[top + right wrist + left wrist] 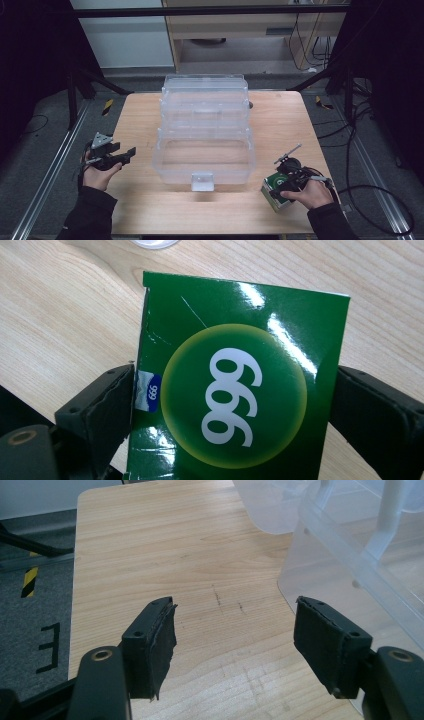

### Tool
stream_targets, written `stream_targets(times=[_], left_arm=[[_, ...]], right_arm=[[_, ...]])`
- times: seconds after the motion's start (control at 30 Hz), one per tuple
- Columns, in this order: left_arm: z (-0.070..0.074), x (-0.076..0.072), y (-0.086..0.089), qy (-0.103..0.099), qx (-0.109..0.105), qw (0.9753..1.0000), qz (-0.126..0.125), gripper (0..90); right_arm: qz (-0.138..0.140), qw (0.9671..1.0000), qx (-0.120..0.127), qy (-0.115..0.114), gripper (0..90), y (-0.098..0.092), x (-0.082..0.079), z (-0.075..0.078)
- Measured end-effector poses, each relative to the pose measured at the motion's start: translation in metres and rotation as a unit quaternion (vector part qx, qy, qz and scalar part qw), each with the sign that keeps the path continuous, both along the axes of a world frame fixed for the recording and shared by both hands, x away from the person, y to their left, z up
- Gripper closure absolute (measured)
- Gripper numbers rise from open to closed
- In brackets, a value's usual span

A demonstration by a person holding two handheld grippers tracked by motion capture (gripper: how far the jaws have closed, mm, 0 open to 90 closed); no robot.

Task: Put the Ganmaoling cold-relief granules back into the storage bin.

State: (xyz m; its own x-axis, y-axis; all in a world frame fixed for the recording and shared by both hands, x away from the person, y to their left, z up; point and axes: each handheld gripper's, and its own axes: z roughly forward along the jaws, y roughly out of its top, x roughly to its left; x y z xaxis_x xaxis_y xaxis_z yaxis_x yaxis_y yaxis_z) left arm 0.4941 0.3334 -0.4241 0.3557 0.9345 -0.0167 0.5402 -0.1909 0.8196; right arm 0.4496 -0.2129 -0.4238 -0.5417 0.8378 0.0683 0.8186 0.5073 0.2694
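Observation:
A glossy green carton printed with "999" sits between the jaws of my right gripper, and both pads press its sides. From above, that carton is at the table's near right, tilted, with the right gripper and a hand over it. A clear plastic tiered storage box stands open in the middle of the table. My left gripper hovers left of the box, open. Bare wood shows between its pads, and the clear box wall is to its right.
The wooden table has bare room in front of the box and on both sides. Dark metal frame legs and cables lie on the floor around it. A striped floor marker lies past the table's left edge.

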Motion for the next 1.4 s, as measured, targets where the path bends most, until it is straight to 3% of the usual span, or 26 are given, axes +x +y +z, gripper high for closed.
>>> stream_targets(times=[0.43,0.77,1.07,1.4], left_arm=[[0.0,0.0,0.0,0.001,0.003,1.0,-0.002,32.4],[0.0,0.0,0.0,0.001,0.003,1.0,-0.001,32.5],[0.0,0.0,-0.001,0.002,0.005,1.0,-0.003,32.4],[-0.001,0.0,-0.002,0.004,0.005,1.0,-0.003,32.4]], right_arm=[[-0.008,0.9996,-0.009,0.026,12.7,0.003,0.004,-0.001],[-0.012,0.9994,-0.017,0.029,16.9,0.005,0.003,0.002],[0.009,0.9998,-0.013,0.009,17.9,0.005,0.004,0.01],[0.001,0.9998,-0.001,-0.02,17.9,0.0,0.003,0.029]])
